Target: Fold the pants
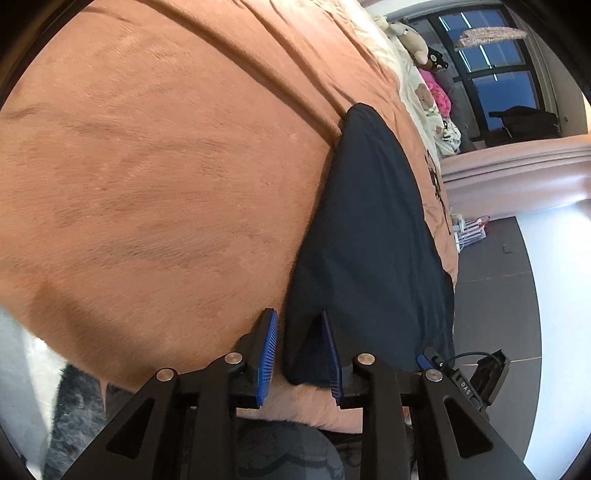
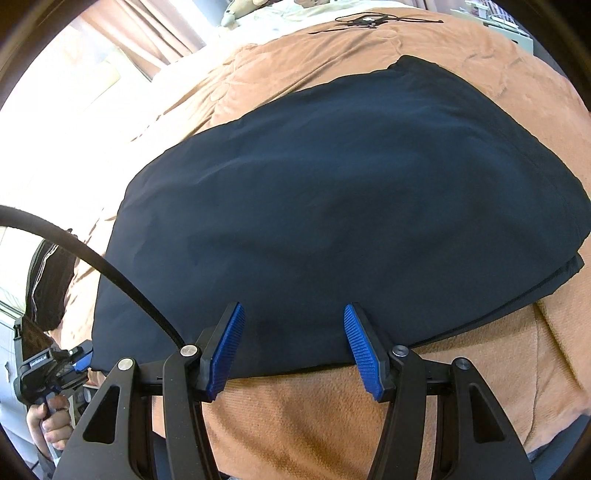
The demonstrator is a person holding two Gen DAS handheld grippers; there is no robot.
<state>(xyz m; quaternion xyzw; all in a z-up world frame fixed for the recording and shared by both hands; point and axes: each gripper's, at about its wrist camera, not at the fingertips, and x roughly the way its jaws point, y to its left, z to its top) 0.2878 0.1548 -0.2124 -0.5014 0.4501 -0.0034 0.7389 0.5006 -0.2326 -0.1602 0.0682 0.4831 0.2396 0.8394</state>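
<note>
Ahead of both tools and spreading well past them lies the bed (image 1: pixel 147 166), covered in a plush orange-brown blanket (image 2: pixel 332 424) that gives soft, slightly rumpled support. On it, directly in front of the right tool (image 2: pixel 293 347), rest the dark navy pants (image 2: pixel 351 192), already doubled into a broad flat slab whose stacked layers show at the corner to that tool's right. Their near hem runs just past the right tool's fingertips, parallel to the bed's front edge.

The right tool's 2 blue pads stand spread, hovering over that near hem and pinching nothing. The left tool (image 1: pixel 299 347) sits at the pants' near left corner; its pads are parted with the corner of the cloth between them, and neither pad looks pressed onto the fabric, so I read it as loose rather than gripping. A person's hand (image 2: pixel 48 421) carries it, seen low at the right tool's left.

Judging from the flat lie, 1 fold appears finished and the next grasp is being set up. To do it well, each tool should take all layers together at the near corners, low and close to the hem, so no inner layer slips, and both should lift evenly to keep the crease straight.

Beyond the pants there is plenty of bare blanket for carrying the hem forward. To the left tool's right the bed edge drops to a grey floor (image 1: pixel 491 295), and a thin black cord (image 2: pixel 365 18) lies far ahead, so the fold should stop short of it.
</note>
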